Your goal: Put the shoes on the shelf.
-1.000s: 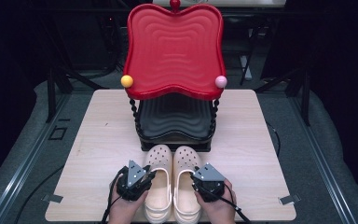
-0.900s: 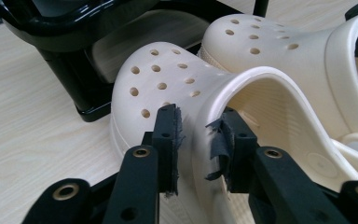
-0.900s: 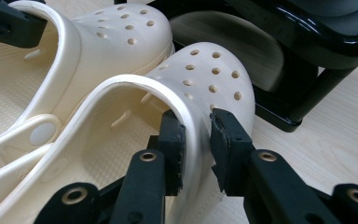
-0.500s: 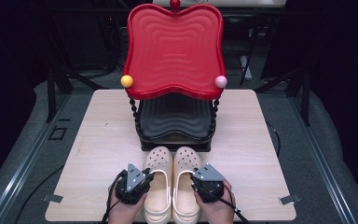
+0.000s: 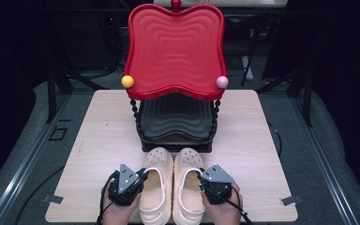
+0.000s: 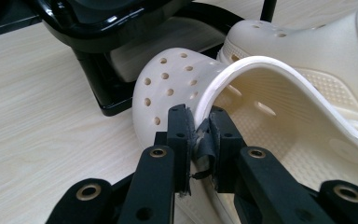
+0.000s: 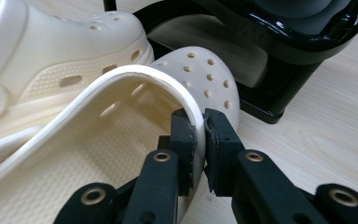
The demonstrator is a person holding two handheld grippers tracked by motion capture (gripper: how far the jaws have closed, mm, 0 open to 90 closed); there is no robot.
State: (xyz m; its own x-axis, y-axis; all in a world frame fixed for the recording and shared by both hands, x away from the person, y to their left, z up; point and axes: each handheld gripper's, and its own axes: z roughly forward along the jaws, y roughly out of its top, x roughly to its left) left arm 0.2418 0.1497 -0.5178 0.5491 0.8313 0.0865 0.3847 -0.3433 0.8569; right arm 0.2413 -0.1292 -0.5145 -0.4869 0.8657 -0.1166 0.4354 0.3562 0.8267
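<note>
High view looks down and forward over the whole table (image 5: 98,140). Both gripper views sit close, low, facing far; both share the clogs (image 6: 270,116) and black stand (image 7: 279,70).

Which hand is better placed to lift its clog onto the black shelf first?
Neither clearly. The left tongs pinch the left clog, the right tongs the right clog, both just before the black shelf.

In the high view, the heels of the left clog (image 5: 155,187) and the right clog (image 5: 187,185) run off the bottom edge, as do the person's wrists behind each gripper. The left gripper (image 5: 139,177) and right gripper (image 5: 200,178) cover the clog walls they pinch. The red top tray (image 5: 175,47) hides much of the black lower tray (image 5: 176,119) beyond the grippers.
</note>
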